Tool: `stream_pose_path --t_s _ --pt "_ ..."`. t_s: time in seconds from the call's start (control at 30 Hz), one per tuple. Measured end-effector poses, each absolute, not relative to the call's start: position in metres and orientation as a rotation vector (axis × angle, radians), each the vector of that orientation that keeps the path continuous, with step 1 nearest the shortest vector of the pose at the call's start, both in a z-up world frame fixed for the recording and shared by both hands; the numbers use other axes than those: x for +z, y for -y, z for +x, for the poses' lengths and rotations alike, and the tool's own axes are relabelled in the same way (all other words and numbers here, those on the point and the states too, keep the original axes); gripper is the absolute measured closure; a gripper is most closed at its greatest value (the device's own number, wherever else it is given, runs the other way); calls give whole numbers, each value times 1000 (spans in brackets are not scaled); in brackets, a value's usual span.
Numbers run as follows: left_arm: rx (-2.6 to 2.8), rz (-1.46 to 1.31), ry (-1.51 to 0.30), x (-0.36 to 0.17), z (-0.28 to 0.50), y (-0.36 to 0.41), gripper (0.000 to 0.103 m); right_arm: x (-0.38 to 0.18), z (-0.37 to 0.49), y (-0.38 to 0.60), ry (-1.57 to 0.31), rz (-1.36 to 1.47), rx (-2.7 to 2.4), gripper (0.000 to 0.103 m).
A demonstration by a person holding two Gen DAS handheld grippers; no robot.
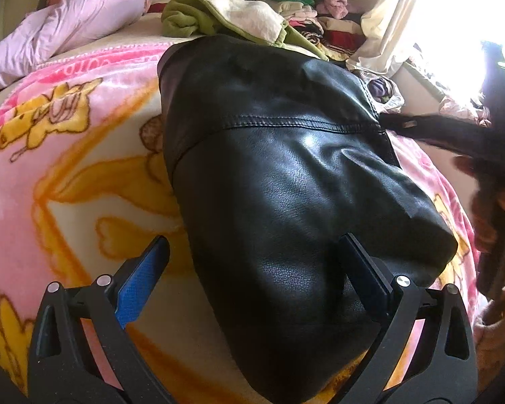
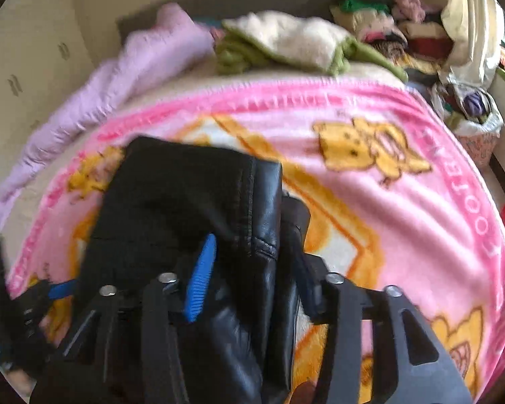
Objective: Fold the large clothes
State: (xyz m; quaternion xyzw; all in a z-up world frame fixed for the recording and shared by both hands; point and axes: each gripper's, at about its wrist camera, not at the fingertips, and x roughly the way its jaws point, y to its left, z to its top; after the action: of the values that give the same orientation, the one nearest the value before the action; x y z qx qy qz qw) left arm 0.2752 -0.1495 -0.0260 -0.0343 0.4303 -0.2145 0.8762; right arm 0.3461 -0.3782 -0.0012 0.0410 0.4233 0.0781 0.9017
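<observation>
A black leather jacket (image 1: 286, 175) lies folded on a pink cartoon blanket (image 1: 67, 168) on the bed. My left gripper (image 1: 256, 249) is open, its jaws wide apart over the jacket's near end, the right finger touching the leather. In the right wrist view my right gripper (image 2: 252, 269) is shut on a thick fold of the black jacket (image 2: 192, 202), which hangs between the fingers and hides the right pad. The right gripper also shows at the right edge of the left wrist view (image 1: 421, 124), at the jacket's far side.
A lilac quilt (image 1: 67, 33) lies at the back left. A green and cream fleece (image 1: 225, 13) and a stack of folded clothes (image 1: 313, 17) lie at the head of the bed. A curtain and bright window (image 1: 454, 17) are on the right.
</observation>
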Motion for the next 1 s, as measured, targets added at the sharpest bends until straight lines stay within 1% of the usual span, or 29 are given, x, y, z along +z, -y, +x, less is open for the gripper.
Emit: stream_pose_path --t_s 0.03,0.07,0.1,0.13,0.23,0.27,0.33,0.4,0.5,0.67,0.7,0.73,0.8,0.87,0.9,0.93,0.97,1.0 --pt "-446 -67 -896 -25 275 149 9 -8 353 376 -893 96 158 77" --pt "-447 -63 -895 -25 275 149 9 -9 354 376 -891 129 181 90" --pt "-442 -57 -892 -24 274 149 9 -10 350 377 -882 157 205 92" --pt "-434 -48 -883 -23 273 149 9 1 342 379 -838 206 260 93" --pt "-454 -59 -880 -22 274 147 9 29 322 389 -712 256 343 93" --pt "-468 -80 -885 -22 275 147 9 33 321 394 -695 265 353 93" --pt "-482 -91 -893 -23 275 149 9 26 328 401 -721 246 316 93" --pt "-477 -57 -896 -26 274 155 9 6 340 409 -776 258 276 93" --pt "-491 -64 -905 -29 273 158 9 -28 346 418 -825 253 212 89" --pt "-499 -63 -904 -30 273 158 9 -44 345 414 -827 215 176 82" --pt "-500 -64 -905 -30 274 158 9 -44 346 413 -834 209 169 79" --pt "-500 -63 -903 -30 274 157 9 -43 346 413 -842 207 166 74" --pt "-494 -54 -897 -29 273 157 9 -41 343 414 -848 210 169 71" --pt "-487 -50 -891 -27 272 157 9 -38 339 415 -857 213 170 64" --pt "-486 -50 -891 -27 272 156 9 -34 335 416 -859 211 167 62" --pt "-485 -50 -890 -27 271 156 9 -32 332 415 -860 208 168 59" --pt "-484 -50 -890 -27 271 156 9 -29 327 415 -861 205 171 53" --pt "-481 -50 -888 -26 271 155 9 -28 323 416 -861 206 173 50"
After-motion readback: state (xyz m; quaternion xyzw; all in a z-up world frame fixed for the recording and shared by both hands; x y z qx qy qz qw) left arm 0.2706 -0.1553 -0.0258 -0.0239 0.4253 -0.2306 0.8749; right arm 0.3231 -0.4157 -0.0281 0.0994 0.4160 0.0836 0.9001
